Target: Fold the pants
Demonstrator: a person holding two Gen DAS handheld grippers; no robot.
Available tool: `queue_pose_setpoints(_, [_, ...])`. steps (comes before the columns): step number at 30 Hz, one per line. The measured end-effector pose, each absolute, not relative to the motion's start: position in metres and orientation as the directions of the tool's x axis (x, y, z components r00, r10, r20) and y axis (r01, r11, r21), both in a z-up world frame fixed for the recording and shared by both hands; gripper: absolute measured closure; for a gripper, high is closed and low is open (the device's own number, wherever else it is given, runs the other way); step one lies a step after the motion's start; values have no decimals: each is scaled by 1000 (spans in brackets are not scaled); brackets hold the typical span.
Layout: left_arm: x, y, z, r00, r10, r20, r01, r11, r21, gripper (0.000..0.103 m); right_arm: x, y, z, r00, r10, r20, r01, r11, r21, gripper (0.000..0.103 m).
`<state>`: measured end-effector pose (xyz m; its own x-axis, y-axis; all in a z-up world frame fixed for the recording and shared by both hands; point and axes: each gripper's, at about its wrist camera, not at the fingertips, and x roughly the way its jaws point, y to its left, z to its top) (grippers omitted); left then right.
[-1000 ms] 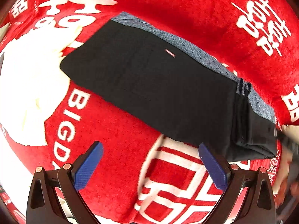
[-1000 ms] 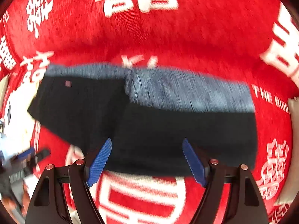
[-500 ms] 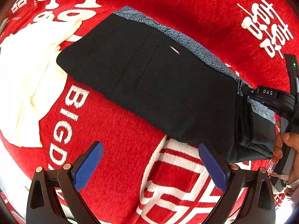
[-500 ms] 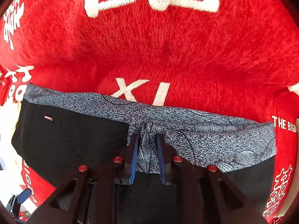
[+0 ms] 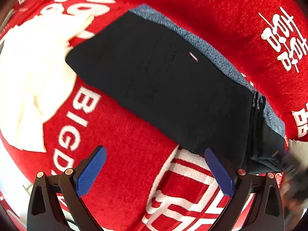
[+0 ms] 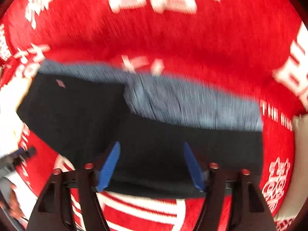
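Note:
The black pants (image 5: 163,88) lie folded on the red blanket (image 5: 134,146), with a grey patterned lining strip (image 5: 211,52) along the far edge. My left gripper (image 5: 154,154) is open and empty, above the blanket just short of the pants' near edge. In the right wrist view the pants (image 6: 80,111) fill the middle, with the grey lining (image 6: 192,105) behind. My right gripper (image 6: 152,150) is open over the pants' near edge; that view is motion-blurred.
A white cloth (image 5: 32,80) lies on the blanket left of the pants. The red blanket carries large white lettering (image 5: 77,119). The left gripper shows blurred at the left edge of the right wrist view (image 6: 17,157).
My right gripper was shut on the grey lining half a second ago; it has opened and drawn back toward the pants' near edge. The left gripper has barely moved.

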<state>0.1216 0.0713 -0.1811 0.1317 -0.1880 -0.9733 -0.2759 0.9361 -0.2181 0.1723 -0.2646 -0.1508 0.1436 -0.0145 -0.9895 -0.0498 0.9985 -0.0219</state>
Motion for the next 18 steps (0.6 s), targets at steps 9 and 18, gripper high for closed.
queue_pose_setpoints(9, [124, 82, -178, 196, -234, -952, -331, 898, -289, 1, 145, -270, -167, 179, 1, -984, -35, 999, -6, 28])
queue_pose_setpoints(18, [131, 140, -191, 388, -400, -830, -428, 719, -547, 1, 143, -270, -169, 173, 4, -985, -40, 999, -3, 27])
